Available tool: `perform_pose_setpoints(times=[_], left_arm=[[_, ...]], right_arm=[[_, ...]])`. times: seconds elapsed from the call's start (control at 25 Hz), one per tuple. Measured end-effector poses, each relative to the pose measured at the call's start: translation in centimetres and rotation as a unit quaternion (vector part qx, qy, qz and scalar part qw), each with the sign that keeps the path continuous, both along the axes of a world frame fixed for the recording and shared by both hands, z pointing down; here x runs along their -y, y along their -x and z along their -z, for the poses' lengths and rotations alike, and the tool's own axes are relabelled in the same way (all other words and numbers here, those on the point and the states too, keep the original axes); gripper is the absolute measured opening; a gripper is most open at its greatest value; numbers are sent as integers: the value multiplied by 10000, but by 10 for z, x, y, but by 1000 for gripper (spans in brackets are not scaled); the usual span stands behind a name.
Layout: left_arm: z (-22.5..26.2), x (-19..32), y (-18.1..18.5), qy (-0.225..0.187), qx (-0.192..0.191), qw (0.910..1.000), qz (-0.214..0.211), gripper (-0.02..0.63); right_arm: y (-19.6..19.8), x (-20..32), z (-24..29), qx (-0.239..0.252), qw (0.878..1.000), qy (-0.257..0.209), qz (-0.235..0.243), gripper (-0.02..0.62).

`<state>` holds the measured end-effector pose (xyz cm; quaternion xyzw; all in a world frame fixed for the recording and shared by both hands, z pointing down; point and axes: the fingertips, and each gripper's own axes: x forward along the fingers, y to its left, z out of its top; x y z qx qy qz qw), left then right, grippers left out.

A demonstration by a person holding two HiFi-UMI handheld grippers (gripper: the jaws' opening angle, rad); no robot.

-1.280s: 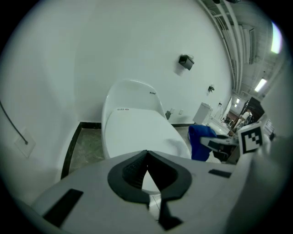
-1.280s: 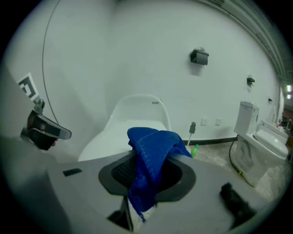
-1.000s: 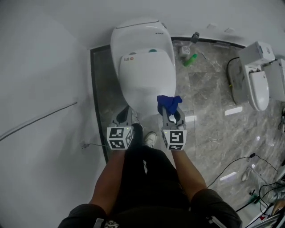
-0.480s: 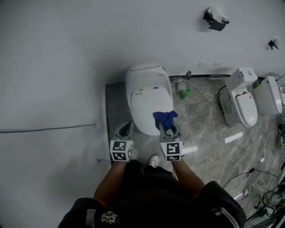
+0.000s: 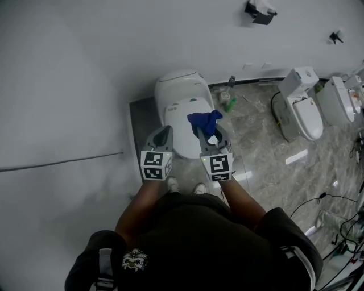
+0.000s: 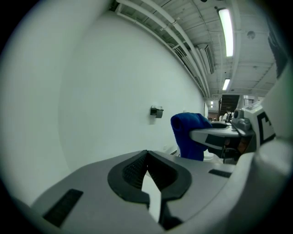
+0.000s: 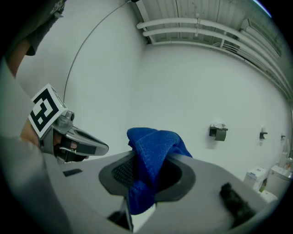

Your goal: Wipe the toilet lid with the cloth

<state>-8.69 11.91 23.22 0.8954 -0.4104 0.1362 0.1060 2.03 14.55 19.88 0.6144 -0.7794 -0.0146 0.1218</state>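
Observation:
A white toilet with its lid (image 5: 183, 116) down stands against the wall in the head view, below and ahead of both grippers. My right gripper (image 5: 206, 132) is shut on a blue cloth (image 5: 203, 121), which bunches up above its jaws; the right gripper view shows the blue cloth (image 7: 151, 157) pinched between the pads. My left gripper (image 5: 164, 132) is shut with nothing in it, held level beside the right one. In the left gripper view the blue cloth (image 6: 190, 135) shows to the right. Both grippers hang high above the lid, apart from it.
Two more white toilets (image 5: 300, 108) stand on the marble floor (image 5: 261, 153) at the right. A green bottle (image 5: 230, 104) lies by the wall behind the toilet. Cables (image 5: 335, 221) run across the floor at lower right. A paper holder (image 5: 259, 12) is on the wall.
Both grippers have risen well above the toilet lid, the cloth still in the right one. The head view has pulled back, so the toilet looks smaller and more of the room shows.

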Motion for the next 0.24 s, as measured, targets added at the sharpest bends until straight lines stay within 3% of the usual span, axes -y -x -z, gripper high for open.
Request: perform_pose_setpoints(times=[0.24], left_arm=[[8, 5, -2, -67, 22, 9998, -188, 11]], right_arm=[[6, 0, 3, -120, 9999, -26, -58, 100]])
